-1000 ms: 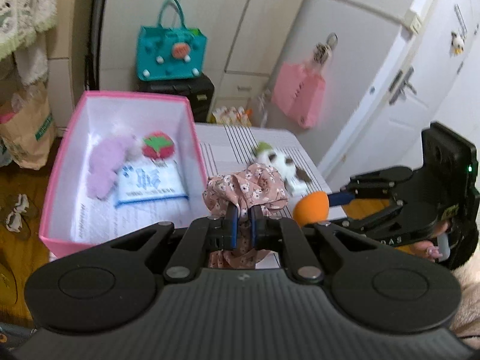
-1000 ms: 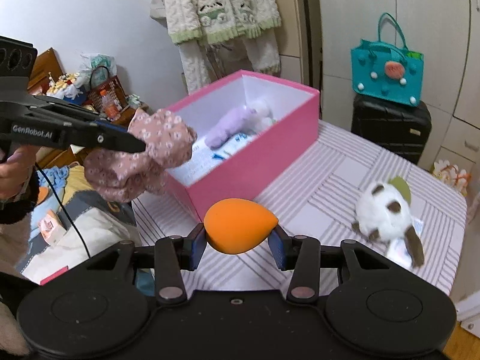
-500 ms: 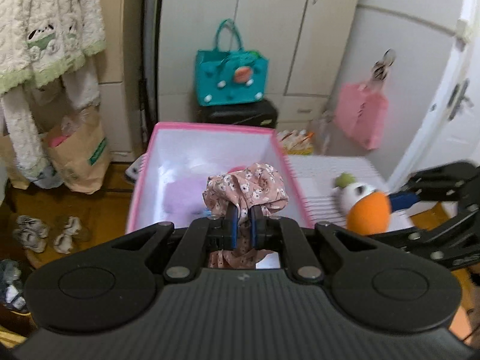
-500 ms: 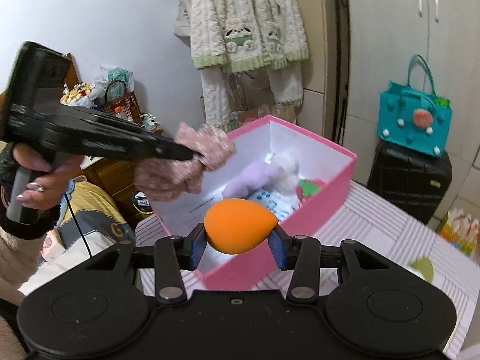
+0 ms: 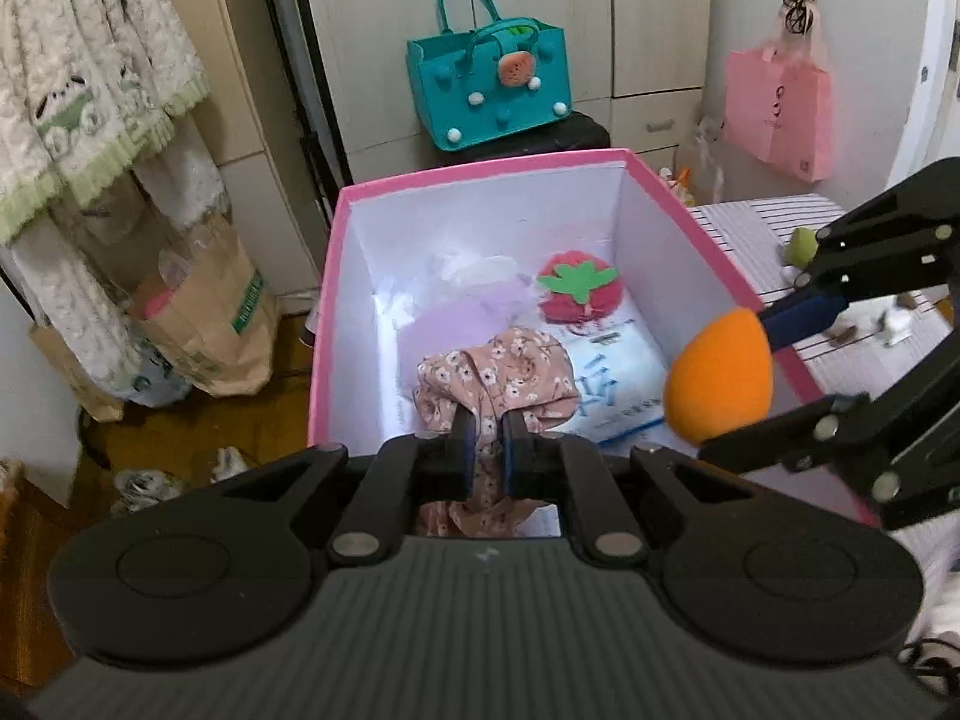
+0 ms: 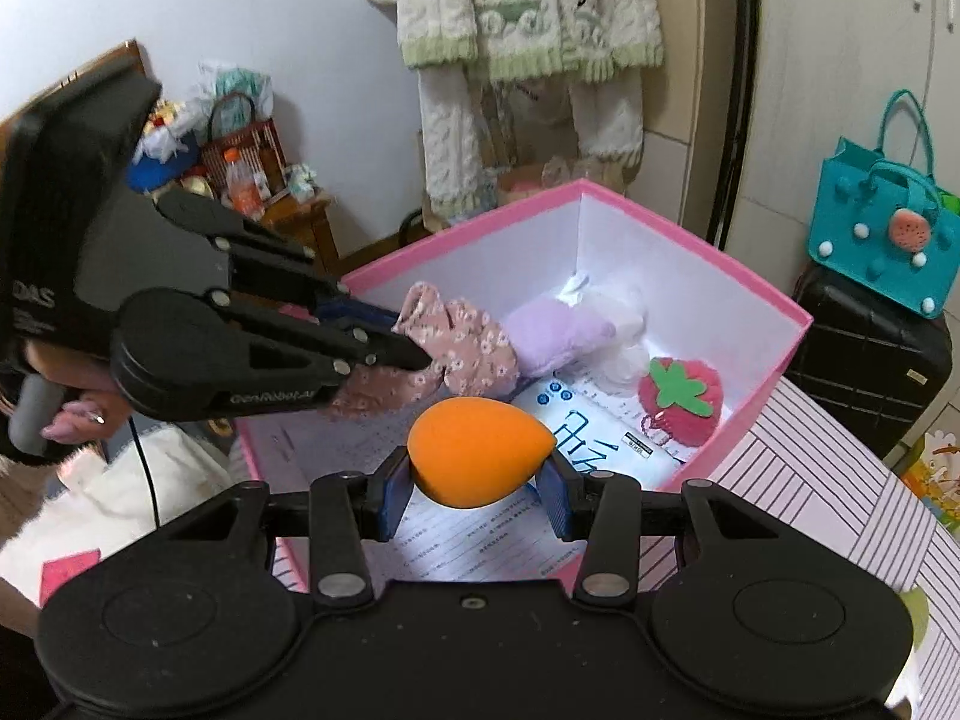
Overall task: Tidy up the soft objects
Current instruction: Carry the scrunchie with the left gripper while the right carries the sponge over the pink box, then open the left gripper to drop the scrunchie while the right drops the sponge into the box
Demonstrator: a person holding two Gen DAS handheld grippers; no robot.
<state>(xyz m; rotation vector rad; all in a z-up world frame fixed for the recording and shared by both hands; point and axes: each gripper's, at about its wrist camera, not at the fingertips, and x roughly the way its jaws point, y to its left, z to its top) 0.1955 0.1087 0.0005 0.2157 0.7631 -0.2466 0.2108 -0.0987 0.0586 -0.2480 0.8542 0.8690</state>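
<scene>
My left gripper (image 5: 487,420) is shut on a pink floral scrunchie (image 5: 498,375) and holds it above the near end of the pink box (image 5: 480,180). It also shows in the right wrist view (image 6: 420,354), with the scrunchie (image 6: 468,348) over the box (image 6: 690,234). My right gripper (image 6: 477,480) is shut on an orange egg-shaped sponge (image 6: 477,459) and holds it over the box's near right part; the sponge shows in the left wrist view (image 5: 717,384). Inside the box lie a purple plush (image 6: 558,333), a red strawberry pouch (image 6: 681,402) and a white tissue pack (image 5: 612,384).
The box stands on a striped table (image 6: 840,480). A white and brown plush (image 5: 888,318) lies on the table to the right. A teal bag (image 5: 489,90) sits on a black case behind. A paper bag (image 5: 204,312) and hanging clothes (image 5: 96,90) are at the left.
Both grippers have moved over the pink box with their objects still held. The scrunchie and the sponge now hang above the box's inside.
</scene>
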